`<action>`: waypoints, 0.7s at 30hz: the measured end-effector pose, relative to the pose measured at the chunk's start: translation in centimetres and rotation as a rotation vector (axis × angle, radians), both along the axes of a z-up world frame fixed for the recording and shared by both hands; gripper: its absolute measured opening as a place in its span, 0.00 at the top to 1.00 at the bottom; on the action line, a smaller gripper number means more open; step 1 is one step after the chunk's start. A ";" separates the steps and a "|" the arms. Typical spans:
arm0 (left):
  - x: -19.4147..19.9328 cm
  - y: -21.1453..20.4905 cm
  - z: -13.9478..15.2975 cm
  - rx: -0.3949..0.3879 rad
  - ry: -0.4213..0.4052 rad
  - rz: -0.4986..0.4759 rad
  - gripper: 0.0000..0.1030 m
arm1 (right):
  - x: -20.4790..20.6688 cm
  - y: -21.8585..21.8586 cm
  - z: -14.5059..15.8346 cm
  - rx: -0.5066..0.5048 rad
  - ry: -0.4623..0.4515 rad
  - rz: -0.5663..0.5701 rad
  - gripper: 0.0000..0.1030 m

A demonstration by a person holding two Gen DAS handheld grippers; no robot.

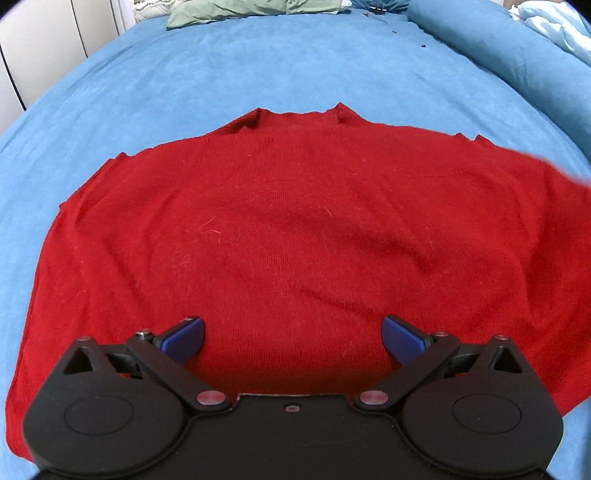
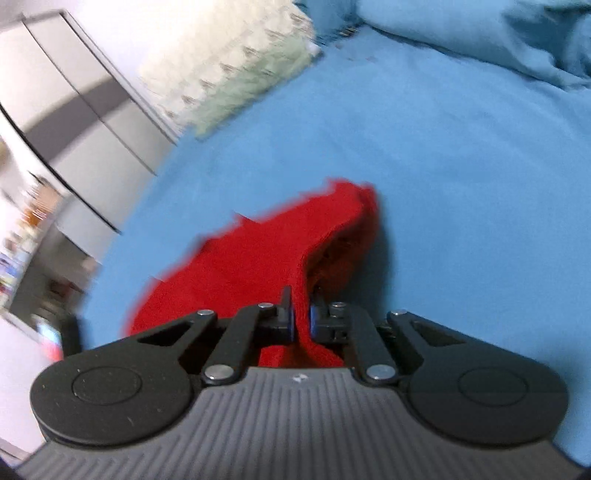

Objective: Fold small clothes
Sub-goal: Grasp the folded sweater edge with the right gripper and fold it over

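Observation:
A red knit sweater (image 1: 288, 229) lies spread flat on the blue bedsheet (image 1: 258, 66), collar at the far side. My left gripper (image 1: 293, 338) hovers over its near hem, wide open, blue pads apart with only cloth below them. In the right wrist view my right gripper (image 2: 302, 314) is shut on a raised fold of the red sweater (image 2: 258, 258), lifted off the sheet; the picture is blurred. In the left wrist view the sweater's right edge looks lifted and blurred.
A green pillow (image 1: 236, 13) and a rolled blue duvet (image 1: 498, 55) lie at the far end of the bed. White wardrobe doors (image 2: 74, 110) stand on the left, beyond the bed edge. A pale patterned pillow (image 2: 229, 62) leans near them.

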State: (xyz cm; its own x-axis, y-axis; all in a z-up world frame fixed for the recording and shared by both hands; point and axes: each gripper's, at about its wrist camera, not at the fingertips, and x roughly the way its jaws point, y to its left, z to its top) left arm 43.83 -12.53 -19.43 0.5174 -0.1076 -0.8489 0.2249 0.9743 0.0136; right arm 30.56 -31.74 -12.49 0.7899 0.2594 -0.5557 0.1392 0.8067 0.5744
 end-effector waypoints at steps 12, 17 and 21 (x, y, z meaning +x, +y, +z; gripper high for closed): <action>-6.6 15.8 2.6 -0.040 -0.064 0.028 0.00 | 9.4 24.6 4.4 -0.100 -0.043 0.550 0.79; -9.3 19.7 1.2 -0.083 -0.068 0.027 0.00 | 10.0 33.4 -3.2 -0.284 0.107 0.692 0.75; -9.9 20.1 1.3 -0.127 -0.101 0.026 0.00 | 9.5 33.7 -2.7 -0.267 0.064 0.723 0.29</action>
State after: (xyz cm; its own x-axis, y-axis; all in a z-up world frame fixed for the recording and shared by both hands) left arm 33.93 7.52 -18.08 0.6038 -0.1964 -0.7726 0.2031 0.9751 -0.0892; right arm 40.03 1.91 -15.16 0.4396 0.5489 -0.7109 -0.4486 0.8199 0.3557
